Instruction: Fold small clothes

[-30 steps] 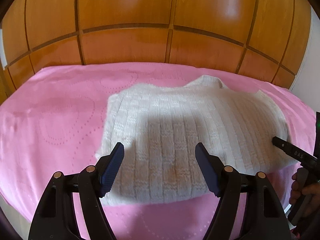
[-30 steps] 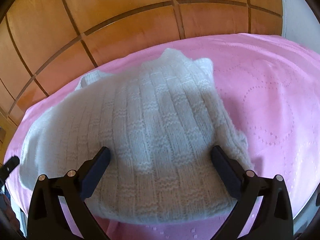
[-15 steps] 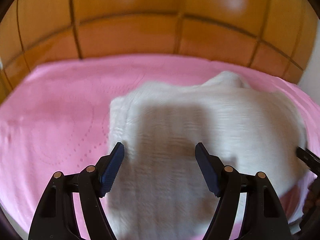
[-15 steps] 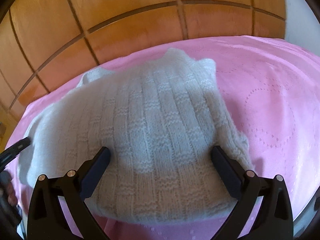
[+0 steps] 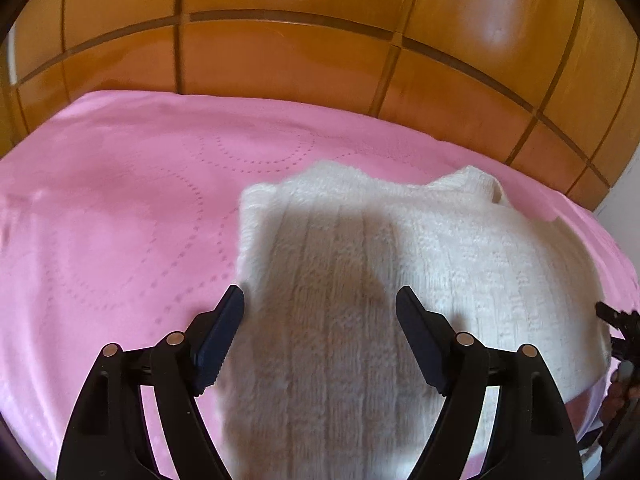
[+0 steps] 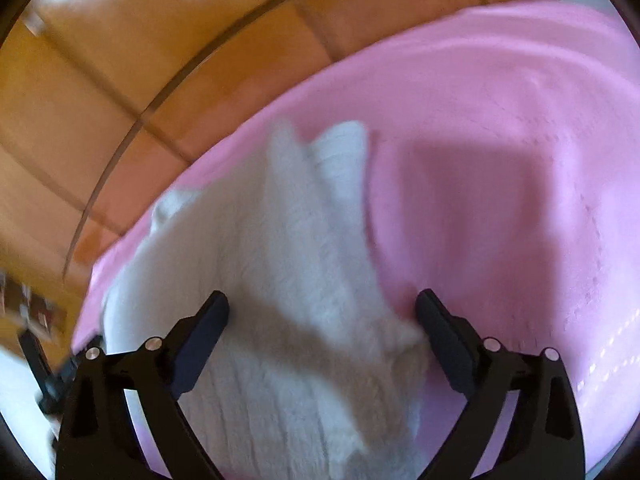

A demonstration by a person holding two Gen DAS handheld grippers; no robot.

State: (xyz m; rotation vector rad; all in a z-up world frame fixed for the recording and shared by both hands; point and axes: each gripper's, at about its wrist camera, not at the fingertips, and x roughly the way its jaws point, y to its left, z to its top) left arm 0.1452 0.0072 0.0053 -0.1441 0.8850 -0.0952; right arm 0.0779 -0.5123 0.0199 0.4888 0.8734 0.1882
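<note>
- Lay flat on the pink cover [image 5: 120, 240]: a white knit sweater [image 5: 400, 280], ribbed, sleeves apparently tucked under; sat toward the near right of the cover in the left view.
- Hovered over the sweater's near left part: left gripper [image 5: 320, 320], jaws wide and opening; knit seen in the gap below, pads not pressing on it.
- Hovered over the sweater's near right edge: right gripper [image 6: 322, 328], jaws wide but closing; knit below the gap, right pad just beside the sweater's edge, contact hard to tell.
- Showed in both views behind the cover: wood panels [image 5: 280, 60], glossy, with dark grooves.
- Spotted no container in either view.
- Read no brand, label or writing anywhere.
- Cut off at the bottom frame: sweater's near hem, in both views.
- Blurred heavily: whole right wrist view; knit pattern and cover's dotted pattern barely readable there.
- Shaded by the gripper: middle of the sweater in the left view.
- Glimpsed at the left view's right edge: black parts of the other gripper, mostly cut off.
- Could not identify dark clutter at the right view's left edge.
</note>
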